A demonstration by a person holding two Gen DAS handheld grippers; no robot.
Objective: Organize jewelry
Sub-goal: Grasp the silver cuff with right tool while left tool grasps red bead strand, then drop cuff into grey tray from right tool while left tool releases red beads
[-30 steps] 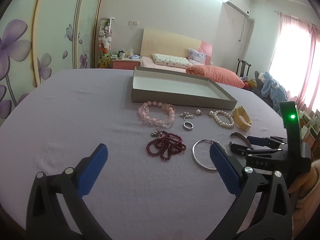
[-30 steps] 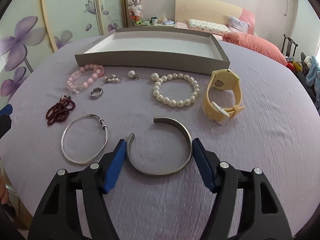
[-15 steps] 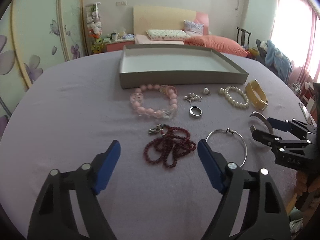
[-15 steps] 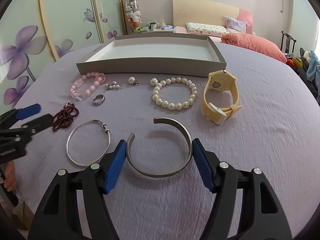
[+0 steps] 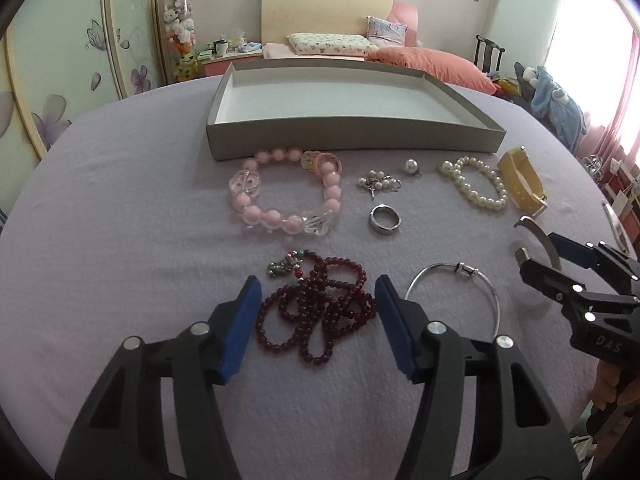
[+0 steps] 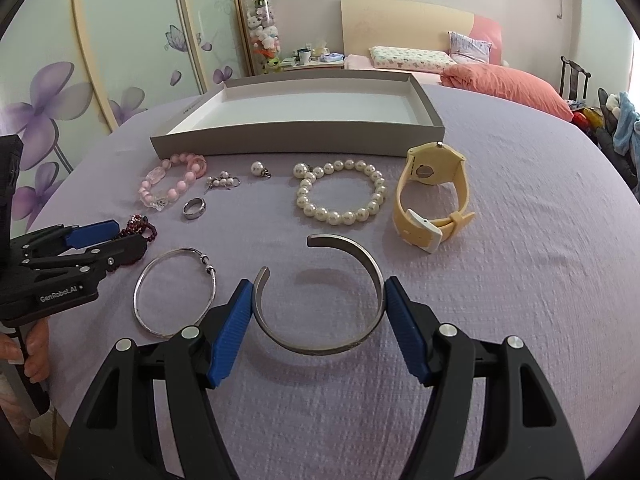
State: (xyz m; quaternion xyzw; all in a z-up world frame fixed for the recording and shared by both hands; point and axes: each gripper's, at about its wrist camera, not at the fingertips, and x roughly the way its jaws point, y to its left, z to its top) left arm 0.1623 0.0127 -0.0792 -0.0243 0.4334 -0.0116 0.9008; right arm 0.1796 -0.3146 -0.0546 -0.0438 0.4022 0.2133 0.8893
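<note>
Lilac cloth over the surface (image 6: 520,280), jewelry strewn across it below an empty grey tray (image 6: 296,144) at the far edge. Left gripper (image 5: 316,320) low near the near edge, jaws apart, straddling the dark red bead strand (image 5: 316,312) — blue pads on either side, contact impossible to judge. Right gripper (image 6: 320,320) likewise spread, flanking the grey metal cuff (image 6: 320,300), pads right against or just beside its two curved sides, cuff lying flat with its gap toward the tray. Thin silver bangle (image 6: 176,292) flat between the two grippers. Closer to the tray, in a row: pink bead bracelet (image 5: 284,192), small pearl cluster (image 5: 378,182), single pearl earring (image 5: 411,166), pearl bracelet (image 6: 340,192) and yellow watch (image 6: 432,192) standing on its strap. Steel ring (image 5: 386,220) just nearer than the cluster.
</note>
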